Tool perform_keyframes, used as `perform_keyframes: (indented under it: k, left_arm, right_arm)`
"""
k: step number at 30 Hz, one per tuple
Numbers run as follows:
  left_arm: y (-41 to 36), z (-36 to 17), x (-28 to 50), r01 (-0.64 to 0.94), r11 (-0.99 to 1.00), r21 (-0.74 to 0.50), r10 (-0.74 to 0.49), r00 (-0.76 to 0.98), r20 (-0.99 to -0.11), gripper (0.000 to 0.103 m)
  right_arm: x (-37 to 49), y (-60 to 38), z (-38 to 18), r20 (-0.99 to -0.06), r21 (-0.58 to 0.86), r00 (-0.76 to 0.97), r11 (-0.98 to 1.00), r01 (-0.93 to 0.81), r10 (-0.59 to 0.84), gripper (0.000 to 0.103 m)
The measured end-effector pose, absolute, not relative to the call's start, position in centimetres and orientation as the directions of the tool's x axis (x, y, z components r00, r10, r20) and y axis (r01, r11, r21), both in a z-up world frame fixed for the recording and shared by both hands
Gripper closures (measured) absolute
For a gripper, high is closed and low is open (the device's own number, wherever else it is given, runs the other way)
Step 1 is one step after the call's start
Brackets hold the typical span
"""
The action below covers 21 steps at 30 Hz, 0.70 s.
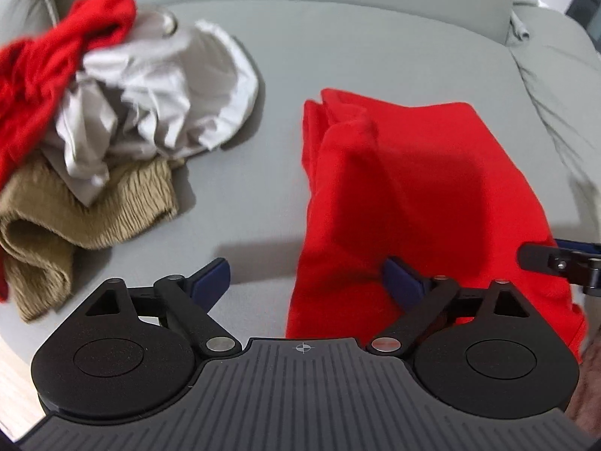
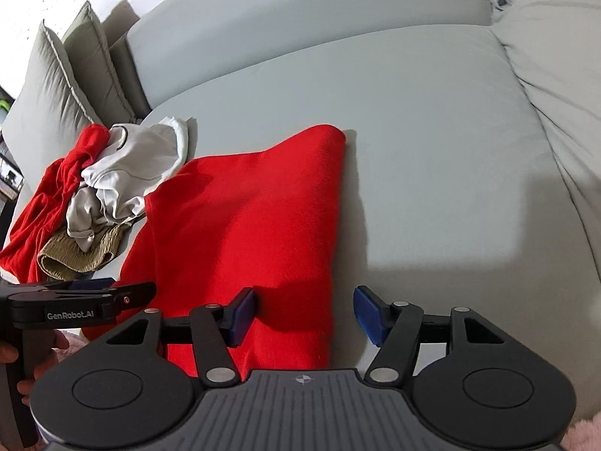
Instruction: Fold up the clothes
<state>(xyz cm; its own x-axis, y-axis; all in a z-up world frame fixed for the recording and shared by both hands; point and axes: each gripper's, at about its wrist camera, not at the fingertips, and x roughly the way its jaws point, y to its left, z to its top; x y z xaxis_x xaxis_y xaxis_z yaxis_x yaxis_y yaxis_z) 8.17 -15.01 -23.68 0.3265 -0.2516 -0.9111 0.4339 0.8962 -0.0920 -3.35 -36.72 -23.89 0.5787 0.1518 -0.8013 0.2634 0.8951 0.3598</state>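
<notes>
I see both jaws spread, gripping nothing, over folded red garment (image 2: 244, 221) on sofa (image 2: 432, 143) (unfolded pile (image 1: 94, 120) at 10 o'clock).

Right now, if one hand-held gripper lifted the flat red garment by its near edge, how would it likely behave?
The red garment would probably go floppy and drape, since its layers already lie soft and creased on the sofa cushion. It looks fleecy and matte, so slipping from the pads seems unlikely. Lifted at one point, its folded layers may well fall open.
</notes>
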Motion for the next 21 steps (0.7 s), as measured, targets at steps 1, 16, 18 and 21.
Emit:
perform_keyframes:
  k: [1,16,18,21]
  left_arm:
    - [-14.9,-23.8,8.3,0.433,0.896,-0.100,-0.255,0.318,-0.913,0.009]
    - [-19.3,-22.9,5.8,0.573,0.817,-0.059,-0.289,0.319,-0.903,0.072]
    - [-19.9,-21.5,4.4,0.577,0.816,0.012,-0.265,0.394,-0.880,0.079]
    - [-20.8,-20.2,2.6,0.599,0.799,0.061,-0.270,0.448,-0.852,0.080]
  right_arm:
    - [-3.1,-36.7,-24.1,-0.801,0.364,0.577,0.895,0.258,0.159,0.042]
    - [-1.9,-33.2,-23.0,-0.826,0.185,0.560,0.968,0.169,0.060,0.081]
    - [-2.5,-32.3,-21.8,-0.812,0.123,0.583,0.983,0.134,0.023,0.082]
    - [-4.1,-31.8,-19.8,-0.779,0.047,0.627,0.994,0.094,-0.023,0.082]
